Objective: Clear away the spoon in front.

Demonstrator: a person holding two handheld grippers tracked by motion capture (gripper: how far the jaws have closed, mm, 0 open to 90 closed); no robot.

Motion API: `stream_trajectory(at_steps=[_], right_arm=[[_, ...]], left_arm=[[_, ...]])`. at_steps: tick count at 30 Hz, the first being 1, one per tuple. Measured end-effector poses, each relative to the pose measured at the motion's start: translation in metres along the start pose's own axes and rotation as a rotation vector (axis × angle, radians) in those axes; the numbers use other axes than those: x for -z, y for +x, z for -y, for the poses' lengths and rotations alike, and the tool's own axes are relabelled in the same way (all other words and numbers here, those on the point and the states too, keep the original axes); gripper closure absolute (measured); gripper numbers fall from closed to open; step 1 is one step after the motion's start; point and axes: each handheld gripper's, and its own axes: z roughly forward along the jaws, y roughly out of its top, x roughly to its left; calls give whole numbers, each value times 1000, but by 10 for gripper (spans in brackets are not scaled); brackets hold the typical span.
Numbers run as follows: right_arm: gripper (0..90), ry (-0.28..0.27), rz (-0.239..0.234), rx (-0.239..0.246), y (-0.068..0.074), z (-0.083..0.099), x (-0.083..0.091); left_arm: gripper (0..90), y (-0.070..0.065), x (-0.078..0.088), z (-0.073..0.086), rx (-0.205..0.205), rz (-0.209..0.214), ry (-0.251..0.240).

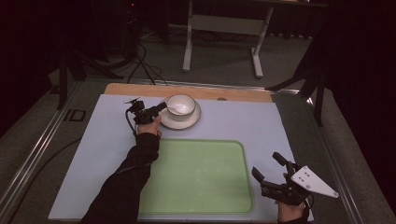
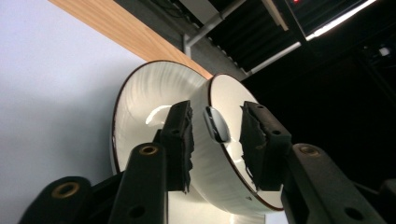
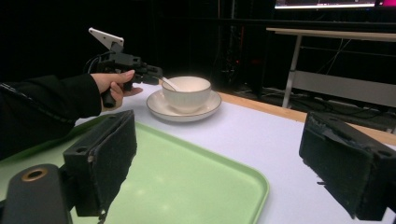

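Observation:
A white bowl [image 1: 181, 106] stands on a white saucer [image 1: 187, 123] at the back of the table, with a metal spoon [image 1: 172, 110] leaning in it. My left gripper [image 1: 161, 108] reaches to the bowl's left rim. In the left gripper view its jaws [image 2: 215, 140] straddle the rim of the bowl [image 2: 210, 182], one outside and one inside. The spoon handle [image 2: 215, 123] lies between the pads, which do not press on it. My right gripper [image 1: 265, 163] hovers open at the front right with nothing between its fingers [image 3: 217, 163].
A green tray [image 1: 196, 177] lies in front of me on the pale blue mat [image 1: 261, 126]. A wooden table edge [image 1: 187, 90] runs behind the saucer. Beyond it stand a desk frame [image 1: 224, 28] and floor cables [image 1: 144, 65].

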Motion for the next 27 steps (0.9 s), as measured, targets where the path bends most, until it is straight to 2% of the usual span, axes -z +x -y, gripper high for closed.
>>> stream_trajectory(at_steps=[1,4,5,10,14,15,16,17,19,23,25,27], right_arm=[[110,-1,0,0,0,0,0],[110,-1,0,-1,-1,0,0],[110,-1,0,-1,-1,0,0],[110,1,-1,1,-1,0,0],[110,1,0,1,0,0,1],[111,1,1,1,0,0,1],[111,1,-1,-1,-1,0,1],[111,1,0,0,-1,0,0],[111,2,-2,0,-1,0,0],[111,3,-1,3,0,0,0],[111,3,-1,2,0,0,0],[111,2,0,2,0,0,1]], left_arm=[[653,0,0,0,-14,-1,0],[675,0,-1,0,-16,-3,-4],[675,1,-1,-1,-2,-2,-16],[767,0,-2,-3,26,27,-8],[798,0,-2,-4,57,44,-7],[798,-1,-1,-4,54,42,-13],[818,-5,0,-5,40,66,-15],[828,-5,0,-5,40,66,-15],[846,-13,0,-6,12,98,-12],[854,-23,0,-6,-23,89,-8],[855,-24,0,-6,-27,91,-7],[855,-26,0,-6,-50,94,1]])
